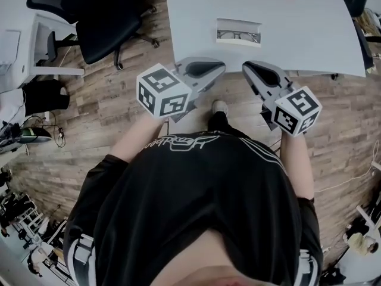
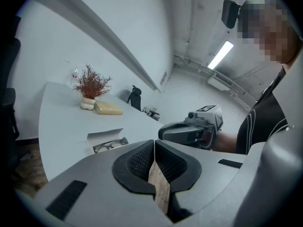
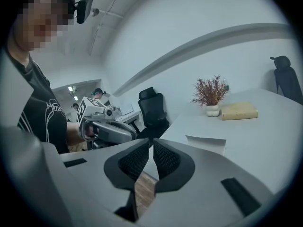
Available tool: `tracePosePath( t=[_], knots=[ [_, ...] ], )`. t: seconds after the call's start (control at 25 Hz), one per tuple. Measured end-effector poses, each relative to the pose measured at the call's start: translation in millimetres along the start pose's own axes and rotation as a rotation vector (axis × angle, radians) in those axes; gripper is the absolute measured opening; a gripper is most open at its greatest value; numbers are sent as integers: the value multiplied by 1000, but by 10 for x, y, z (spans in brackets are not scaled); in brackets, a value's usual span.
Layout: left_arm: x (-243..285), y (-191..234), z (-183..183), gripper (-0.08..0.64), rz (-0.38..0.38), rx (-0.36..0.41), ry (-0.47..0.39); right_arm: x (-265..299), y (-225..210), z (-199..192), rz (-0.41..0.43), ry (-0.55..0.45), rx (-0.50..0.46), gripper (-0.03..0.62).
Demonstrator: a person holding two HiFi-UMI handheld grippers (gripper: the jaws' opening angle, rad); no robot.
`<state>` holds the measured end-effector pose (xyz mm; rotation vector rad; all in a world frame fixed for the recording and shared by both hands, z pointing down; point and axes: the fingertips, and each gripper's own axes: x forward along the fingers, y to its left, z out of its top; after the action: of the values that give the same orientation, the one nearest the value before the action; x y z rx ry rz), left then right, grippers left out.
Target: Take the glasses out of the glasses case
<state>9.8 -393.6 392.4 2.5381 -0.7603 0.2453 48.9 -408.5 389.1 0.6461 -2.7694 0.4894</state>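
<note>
An open white glasses case (image 1: 238, 31) lies near the front edge of the grey table (image 1: 309, 34), with dark-rimmed glasses (image 1: 238, 37) inside it. The left gripper view shows the case (image 2: 105, 137) and the glasses (image 2: 110, 145) ahead and slightly left. In the right gripper view only the case's white wall (image 3: 206, 143) shows. My left gripper (image 1: 215, 68) and right gripper (image 1: 250, 69) hover side by side over the floor, just short of the table edge and below the case. Each has its jaws shut with nothing between them. Neither touches the case.
A black office chair (image 1: 101, 22) stands left of the table. A potted dried plant (image 2: 90, 86) and a tan block (image 2: 109, 109) sit at the table's far end. The person's shoe (image 1: 219, 107) rests on the wood floor (image 1: 95, 118) below the grippers.
</note>
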Motion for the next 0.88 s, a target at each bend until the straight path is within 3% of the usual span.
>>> tracePosePath(
  t=[0.48,0.76,0.88],
  knots=[
    [273,461,-142,8,28,-120,37,384,-714,-155,16,144,-57,11],
    [346,701,-146,8,79,-163,37,653,-1042,-234,22,284,-256,12],
    [381,770,-166,8,96,-179,40,789,-1181,-254,-9,335,-390,12]
  ],
)
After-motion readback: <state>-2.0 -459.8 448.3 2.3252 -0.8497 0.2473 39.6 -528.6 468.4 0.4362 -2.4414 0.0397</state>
